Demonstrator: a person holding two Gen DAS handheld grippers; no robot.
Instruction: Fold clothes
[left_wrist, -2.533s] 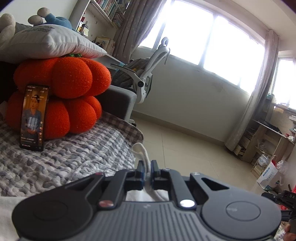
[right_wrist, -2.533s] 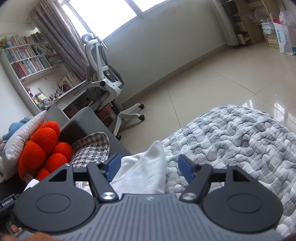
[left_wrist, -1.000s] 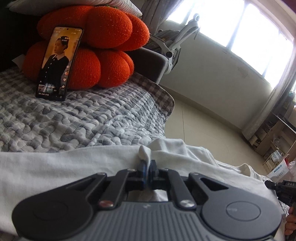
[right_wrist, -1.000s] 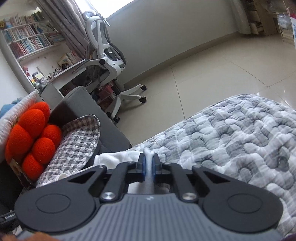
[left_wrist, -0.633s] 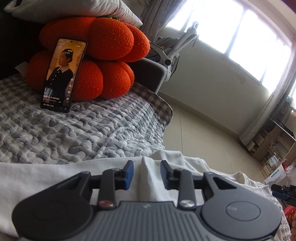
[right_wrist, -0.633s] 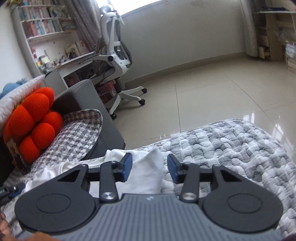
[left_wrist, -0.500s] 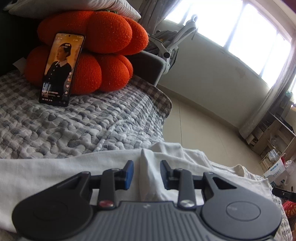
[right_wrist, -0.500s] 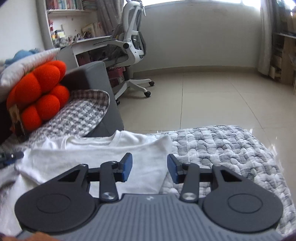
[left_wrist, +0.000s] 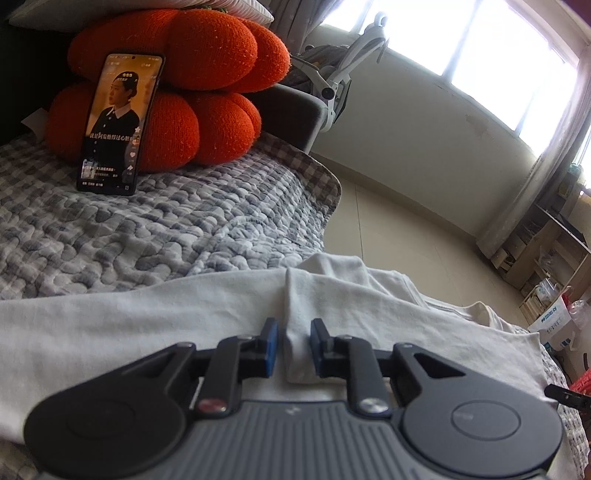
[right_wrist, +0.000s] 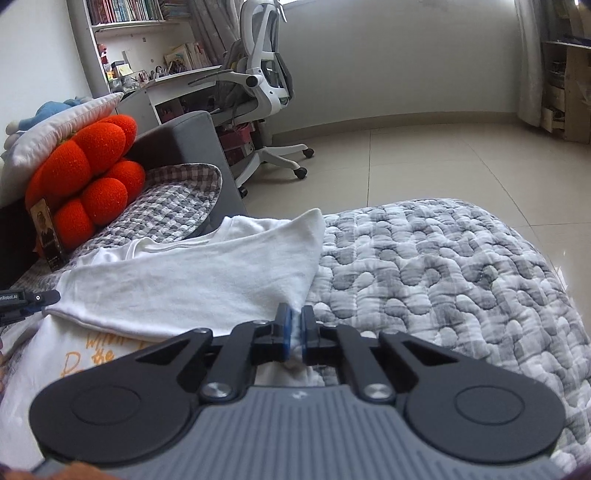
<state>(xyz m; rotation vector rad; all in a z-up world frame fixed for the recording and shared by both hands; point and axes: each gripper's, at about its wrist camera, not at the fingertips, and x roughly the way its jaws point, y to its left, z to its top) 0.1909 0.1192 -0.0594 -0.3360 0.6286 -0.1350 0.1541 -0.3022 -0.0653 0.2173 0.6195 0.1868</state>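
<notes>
Since a half second ago, the right tongs (right_wrist: 294, 334) have clenched on the white shirt's (right_wrist: 207, 280) edge; cloth between them is barely visible. Left tongs (left_wrist: 293, 347) are closing around a raised fold, pads apart from it. Shirt lies on the quilted bed (right_wrist: 443, 266), orange print half hidden.

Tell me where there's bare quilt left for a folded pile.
Free: grey quilt right of the white shirt, and the strip between shirt and phone. Crowded: under both grippers and around the orange cushion.
</notes>
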